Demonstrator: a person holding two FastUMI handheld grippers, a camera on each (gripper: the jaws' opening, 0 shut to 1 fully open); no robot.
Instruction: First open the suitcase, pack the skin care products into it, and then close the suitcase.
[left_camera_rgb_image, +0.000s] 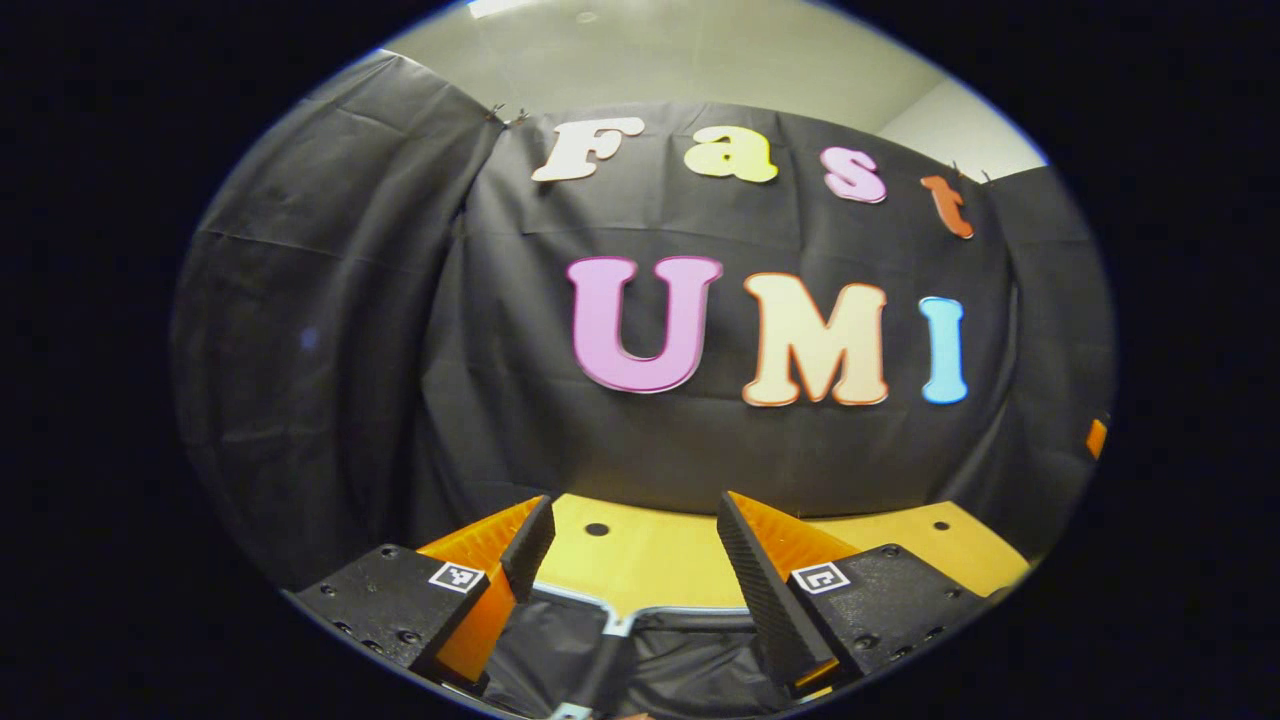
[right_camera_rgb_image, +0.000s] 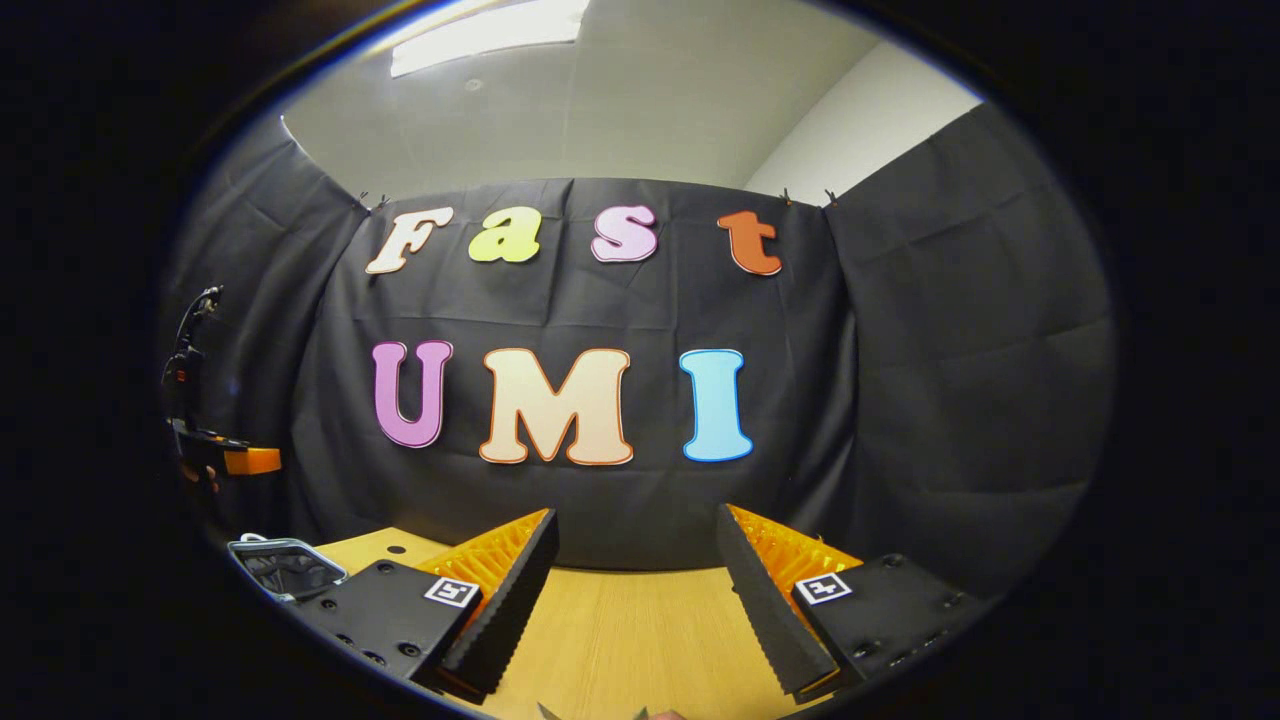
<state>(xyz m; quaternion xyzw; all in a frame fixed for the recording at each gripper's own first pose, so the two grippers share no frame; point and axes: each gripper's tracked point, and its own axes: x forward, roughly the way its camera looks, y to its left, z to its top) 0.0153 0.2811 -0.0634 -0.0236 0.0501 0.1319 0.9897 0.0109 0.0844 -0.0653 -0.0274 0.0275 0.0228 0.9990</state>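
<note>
My left gripper (left_camera_rgb_image: 635, 510) is open with nothing between its fingers. It hovers just above the near rim of the suitcase (left_camera_rgb_image: 680, 610), whose silver edge and black fabric lining lie below the fingers. My right gripper (right_camera_rgb_image: 637, 520) is also open and holds nothing, above the bare wooden table (right_camera_rgb_image: 620, 620). In the right gripper view a corner of the suitcase (right_camera_rgb_image: 285, 568), silver-rimmed with dark lining, lies at the lower left. The left gripper (right_camera_rgb_image: 205, 450), black with an orange part, hangs in the air above that corner.
The wooden table (left_camera_rgb_image: 640, 560) has small round holes and ends at the black cloth wall close behind. An orange bit of the other gripper (left_camera_rgb_image: 1097, 437) peeks in at the far right of the left gripper view.
</note>
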